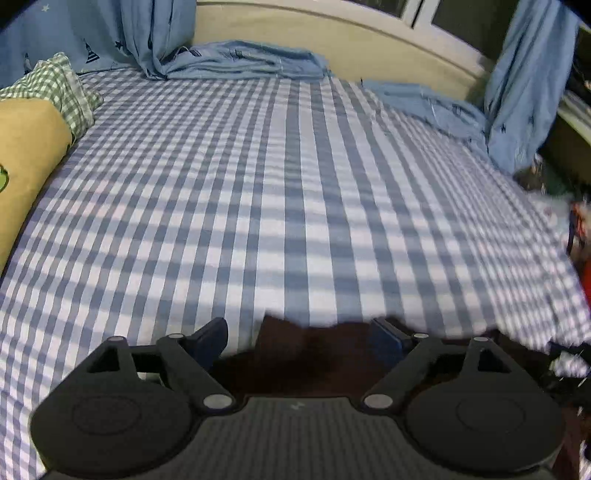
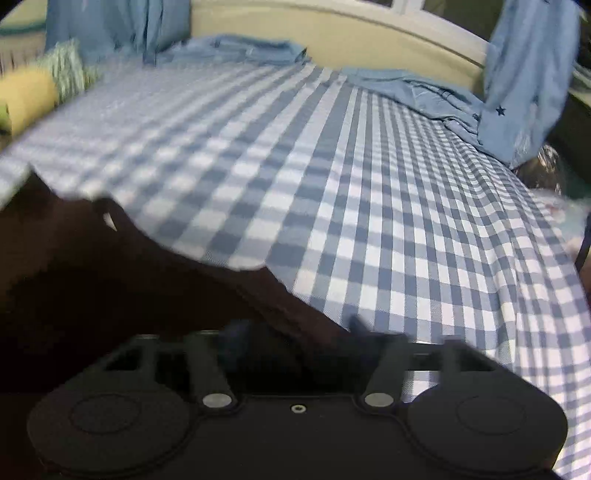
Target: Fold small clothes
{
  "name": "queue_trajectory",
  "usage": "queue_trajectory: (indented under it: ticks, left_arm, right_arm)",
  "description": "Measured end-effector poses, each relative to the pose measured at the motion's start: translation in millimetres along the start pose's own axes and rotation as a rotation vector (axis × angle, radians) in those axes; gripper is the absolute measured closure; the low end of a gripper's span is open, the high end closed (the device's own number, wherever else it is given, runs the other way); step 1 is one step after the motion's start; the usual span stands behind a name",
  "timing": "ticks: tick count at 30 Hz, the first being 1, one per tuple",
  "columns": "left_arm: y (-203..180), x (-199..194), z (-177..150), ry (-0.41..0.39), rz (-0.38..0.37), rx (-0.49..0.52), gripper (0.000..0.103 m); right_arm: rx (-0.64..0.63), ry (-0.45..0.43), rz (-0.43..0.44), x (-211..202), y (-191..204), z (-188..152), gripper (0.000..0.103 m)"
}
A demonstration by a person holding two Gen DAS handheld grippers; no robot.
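Garment: a dark brown garment lies on the near part of the bed, its far edge running between both grippers; the right wrist view shows it spreading off to the left.
Left gripper: the left gripper has its jaws apart, the cloth lying between and under them, neither pad pressing on it.
Right gripper: the right gripper is also spread, blurred, low over the garment's right-hand edge; nothing is pinched.
Bed: a blue-and-white checked sheet covers it, smooth and bare beyond the garment.
Surroundings: blue curtains hang at the back, their hems pooled on the sheet; a yellow pillow and a green checked cloth sit at the left.
Risk: closing here could catch the sheet along with the dark fabric, dragging the bedding up with the fold.
Risk: with both grippers free, the cloth may slump unevenly, leaving a crooked crease.
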State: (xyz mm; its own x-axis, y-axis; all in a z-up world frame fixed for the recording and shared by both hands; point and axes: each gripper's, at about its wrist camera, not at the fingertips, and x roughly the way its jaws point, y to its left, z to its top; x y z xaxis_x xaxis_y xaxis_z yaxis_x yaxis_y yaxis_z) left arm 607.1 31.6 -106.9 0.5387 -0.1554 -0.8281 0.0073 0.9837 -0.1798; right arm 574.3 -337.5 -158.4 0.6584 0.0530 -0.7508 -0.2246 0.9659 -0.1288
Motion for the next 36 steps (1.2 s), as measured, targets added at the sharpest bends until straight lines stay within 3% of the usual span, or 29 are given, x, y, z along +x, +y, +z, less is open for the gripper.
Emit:
queue_trajectory:
  ticks: [2,4,6,9,12,16,23,25,29,36]
  left_arm:
    - [-6,3,-14,0.018,0.037,0.023,0.014]
    - [-17,14,-27,0.044,0.062,0.022,0.012]
    - [-22,23,-46,0.084,0.097,0.019,0.012]
    - [-30,33,-61,0.137,0.208,0.027,0.012]
    - [-28,35,-75,0.165,0.276,0.010,0.012]
    - [-20,39,-75,0.228,0.344,-0.031,0.012]
    - [2,14,-76,0.211,0.388,-0.113,0.002]
    - [6,5,-74,0.196,0.396,-0.127,0.001]
    - [11,-18,-75,0.174,0.412,-0.138,0.001]
    - [15,-63,-82,0.135,0.447,-0.121,0.001]
  right_arm:
    - [0.052,-0.038,0.027,-15,-5,-3,0.007]
    - [0.078,-0.070,0.022,-29,-6,-10,0.001]
    - [0.083,-0.075,0.021,-39,-6,-20,0.001]
    - [0.081,-0.011,0.005,-39,-6,-38,0.001]
    - [0.084,0.056,-0.078,-29,-11,-53,0.001]
    - [0.196,0.169,-0.249,-7,-36,-65,0.001]
    - [0.274,0.144,-0.381,-23,-45,-73,0.001]
    - [0.292,0.101,-0.380,-36,-39,-76,0.001]
    - [0.328,0.015,-0.295,-63,-24,-80,0.001]
    - [0.387,-0.052,-0.250,-89,29,-72,0.001]
